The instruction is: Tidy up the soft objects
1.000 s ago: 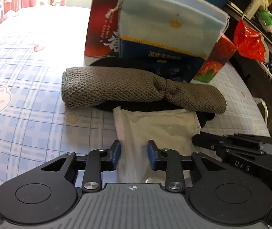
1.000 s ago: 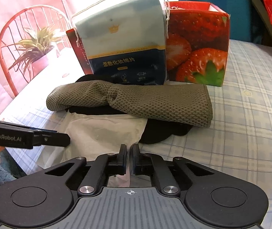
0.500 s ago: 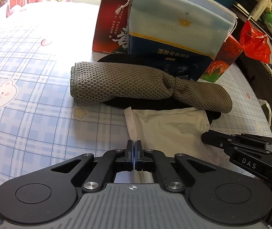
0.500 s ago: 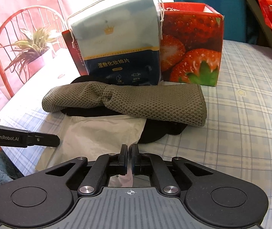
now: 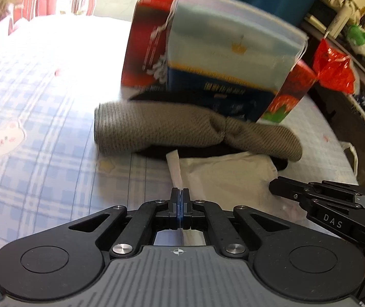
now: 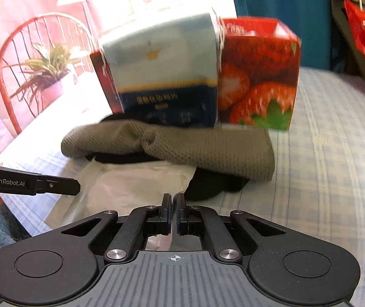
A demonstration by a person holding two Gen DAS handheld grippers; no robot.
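Note:
A white cloth (image 5: pixel 223 176) lies flat at the near edge of the bed; it also shows in the right wrist view (image 6: pixel 136 181). My left gripper (image 5: pixel 180 197) is shut on its left near edge. My right gripper (image 6: pixel 172 202) is shut on its right near edge. A rolled grey knit towel (image 5: pixel 182 130) lies behind the cloth, on top of a black fabric piece (image 6: pixel 208 186). The towel also shows in the right wrist view (image 6: pixel 195 148).
A light blue and navy drawstring bag (image 5: pixel 228 61) leans on a red strawberry box (image 6: pixel 259 76) behind the towel. The plaid bedsheet (image 5: pixel 41 140) spreads to the left. A red chair and plant (image 6: pixel 41 64) stand beyond the bed. A cluttered shelf (image 5: pixel 356 38) is at right.
My left gripper closed on the white cloth's near edge. Both grippers then lifted and pulled back a little with the cloth; the views are now motion-blurred.

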